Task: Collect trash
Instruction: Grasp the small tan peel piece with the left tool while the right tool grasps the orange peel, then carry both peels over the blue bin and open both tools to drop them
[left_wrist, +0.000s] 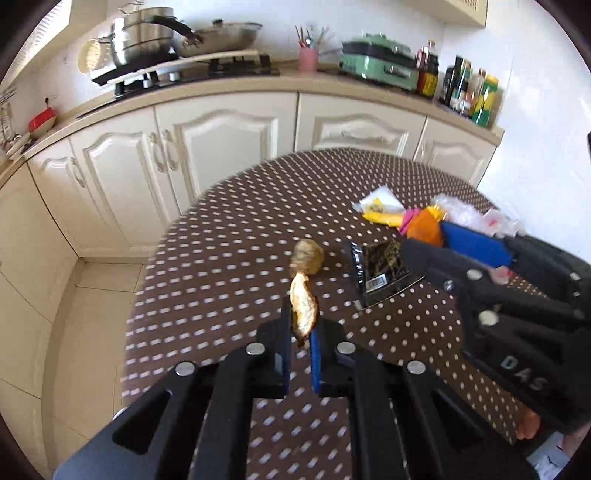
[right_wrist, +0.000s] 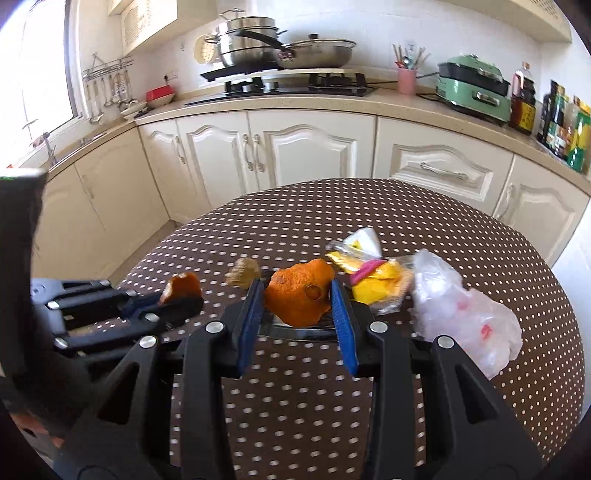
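My left gripper (left_wrist: 300, 325) is shut on a small piece of orange peel (left_wrist: 303, 310), held upright above the dotted tablecloth (left_wrist: 229, 295); the right wrist view shows the same peel piece (right_wrist: 183, 288) in that gripper (right_wrist: 177, 301) at the left. My right gripper (right_wrist: 297, 295) is shut on a large piece of orange peel (right_wrist: 299, 299), its blue pads (right_wrist: 341, 325) pressing both sides. From the left wrist view that right gripper (left_wrist: 436, 242) reaches in from the right. A brown nut-like lump (left_wrist: 308, 256) and a black wrapper (left_wrist: 380, 273) lie on the table.
Yellow and pink wrappers (right_wrist: 373, 275) and a crumpled clear plastic bag (right_wrist: 461, 314) lie at the right of the round table (right_wrist: 295, 229). Cream cabinets (right_wrist: 288, 147) and a counter with pots, a stove and bottles run behind. Tiled floor (left_wrist: 85, 314) lies to the left.
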